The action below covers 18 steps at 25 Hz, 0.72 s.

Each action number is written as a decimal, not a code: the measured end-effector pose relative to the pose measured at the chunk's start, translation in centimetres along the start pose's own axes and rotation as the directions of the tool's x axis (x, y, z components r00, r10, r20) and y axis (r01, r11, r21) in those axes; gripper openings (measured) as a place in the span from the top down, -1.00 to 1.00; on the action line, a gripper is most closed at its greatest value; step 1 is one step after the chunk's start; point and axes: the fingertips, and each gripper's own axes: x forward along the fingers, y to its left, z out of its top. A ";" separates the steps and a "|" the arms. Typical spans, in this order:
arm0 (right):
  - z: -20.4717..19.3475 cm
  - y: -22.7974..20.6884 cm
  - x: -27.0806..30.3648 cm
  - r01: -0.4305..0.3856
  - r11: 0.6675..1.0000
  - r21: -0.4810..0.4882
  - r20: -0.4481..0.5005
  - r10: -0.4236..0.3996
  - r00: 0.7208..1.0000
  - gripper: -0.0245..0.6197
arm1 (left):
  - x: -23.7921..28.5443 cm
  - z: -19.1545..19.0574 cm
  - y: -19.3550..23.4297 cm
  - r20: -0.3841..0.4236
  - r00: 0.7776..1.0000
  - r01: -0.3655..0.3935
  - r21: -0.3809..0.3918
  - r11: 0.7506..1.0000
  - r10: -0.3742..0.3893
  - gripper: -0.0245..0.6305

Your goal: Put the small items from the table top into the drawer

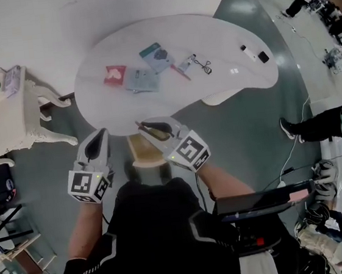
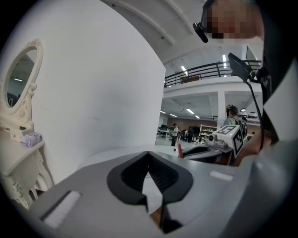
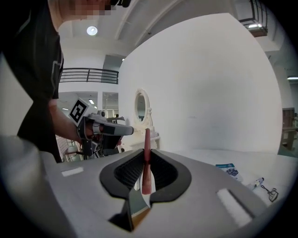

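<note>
Tips together and empty, the left gripper (image 1: 100, 137) hangs beside the seemingly open drawer (image 1: 140, 149); the right gripper (image 1: 144, 126) pinches a slim red stick (image 3: 146, 162) over it. Red packet (image 1: 115, 75), teal packet (image 1: 157, 56) and other bits lie on the table (image 1: 221, 35), so most work is likely left.

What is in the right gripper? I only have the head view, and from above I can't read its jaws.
Observer: The right gripper is shut on a thin red stick whose end shows past the jaw tips.
Operator: And the left one?
Observer: The left gripper has its jaws together with nothing between them.
Operator: What tops the white furniture at left?
Observer: An oval mirror in an ornate white frame.
</note>
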 end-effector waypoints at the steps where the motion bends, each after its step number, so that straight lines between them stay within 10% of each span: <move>1: -0.8 0.3 0.3 -0.014 1.000 -0.008 -0.017 0.014 1.000 0.78 | 0.1 -0.5 -0.1 -0.005 1.000 0.008 -0.005 1.000 -0.008 0.93; 18: -16.0 3.6 2.8 -0.195 0.973 -0.125 -0.355 0.140 0.924 0.78 | -1.2 -14.3 0.5 -0.227 0.971 0.059 -0.050 0.997 -0.069 0.93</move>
